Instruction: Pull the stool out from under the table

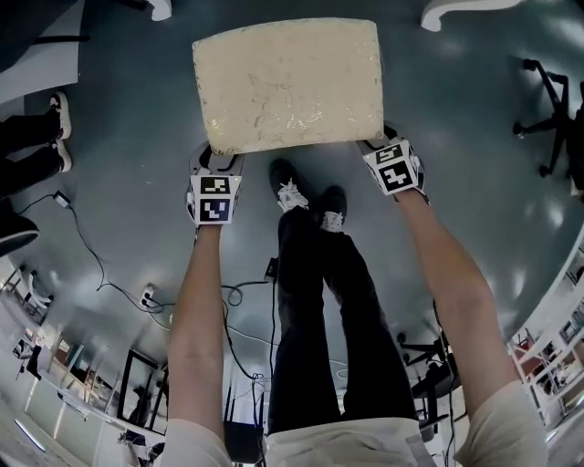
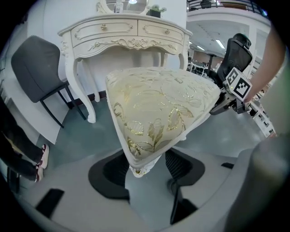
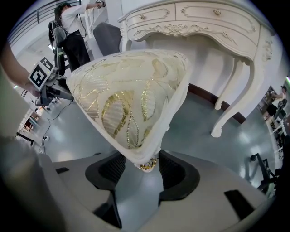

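Observation:
The stool [image 1: 287,87] has a cream cushion with gold leaf embroidery and stands on the grey floor, out in front of the white dressing table [image 2: 129,36]. My left gripper [image 1: 217,166] is shut on its near left corner, and that corner [image 2: 145,158] sits between the dark pads of the left gripper [image 2: 147,168]. My right gripper [image 1: 383,148] is shut on the near right corner. In the right gripper view the stool [image 3: 127,95] fills the middle, its gilt corner trim wedged in the right gripper [image 3: 142,165]. Each gripper shows in the other's view, at the far corner.
The table's curved white feet [image 1: 160,9] reach the floor just beyond the stool. My own shoes [image 1: 310,202] stand right behind it. A dark grey chair [image 2: 36,63] stands left of the table, an office chair [image 1: 552,119] to the right. Another person's legs [image 1: 32,137] and cables [image 1: 100,264] are at the left.

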Motion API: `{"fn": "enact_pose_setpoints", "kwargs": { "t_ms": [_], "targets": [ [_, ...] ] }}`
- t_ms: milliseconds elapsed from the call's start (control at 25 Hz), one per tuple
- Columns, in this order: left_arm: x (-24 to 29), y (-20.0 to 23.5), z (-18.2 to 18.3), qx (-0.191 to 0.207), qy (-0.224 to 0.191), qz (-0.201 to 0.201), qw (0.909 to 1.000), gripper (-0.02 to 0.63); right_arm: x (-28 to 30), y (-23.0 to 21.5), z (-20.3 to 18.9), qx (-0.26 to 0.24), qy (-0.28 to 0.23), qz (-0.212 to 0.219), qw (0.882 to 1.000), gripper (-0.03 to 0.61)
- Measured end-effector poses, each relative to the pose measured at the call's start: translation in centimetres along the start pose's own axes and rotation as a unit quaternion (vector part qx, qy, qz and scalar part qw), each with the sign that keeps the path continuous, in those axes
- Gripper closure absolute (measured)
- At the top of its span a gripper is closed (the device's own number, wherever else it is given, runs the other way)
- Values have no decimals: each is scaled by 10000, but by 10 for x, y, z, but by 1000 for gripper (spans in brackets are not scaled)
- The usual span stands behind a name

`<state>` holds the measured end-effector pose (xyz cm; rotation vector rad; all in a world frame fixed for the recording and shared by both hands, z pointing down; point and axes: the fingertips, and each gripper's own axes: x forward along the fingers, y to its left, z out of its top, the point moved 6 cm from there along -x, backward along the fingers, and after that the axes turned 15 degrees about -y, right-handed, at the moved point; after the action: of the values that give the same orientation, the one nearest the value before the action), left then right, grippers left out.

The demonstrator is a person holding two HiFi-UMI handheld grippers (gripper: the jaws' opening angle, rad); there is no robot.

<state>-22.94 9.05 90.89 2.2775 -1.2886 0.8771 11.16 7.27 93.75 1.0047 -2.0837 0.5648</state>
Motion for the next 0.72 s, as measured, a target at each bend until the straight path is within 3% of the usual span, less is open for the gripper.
{"fn": "enact_pose_setpoints", "kwargs": {
  "t_ms": [480,720],
  "targets": [
    [-4,-1,-4,-187,222,-7,9996,356,-9,1,5,2,233,6,9997,325],
    [-14,0,5,-592,121,15,9982,354,-28,-1,7,527,73,-349,9980,368]
  ]
}}
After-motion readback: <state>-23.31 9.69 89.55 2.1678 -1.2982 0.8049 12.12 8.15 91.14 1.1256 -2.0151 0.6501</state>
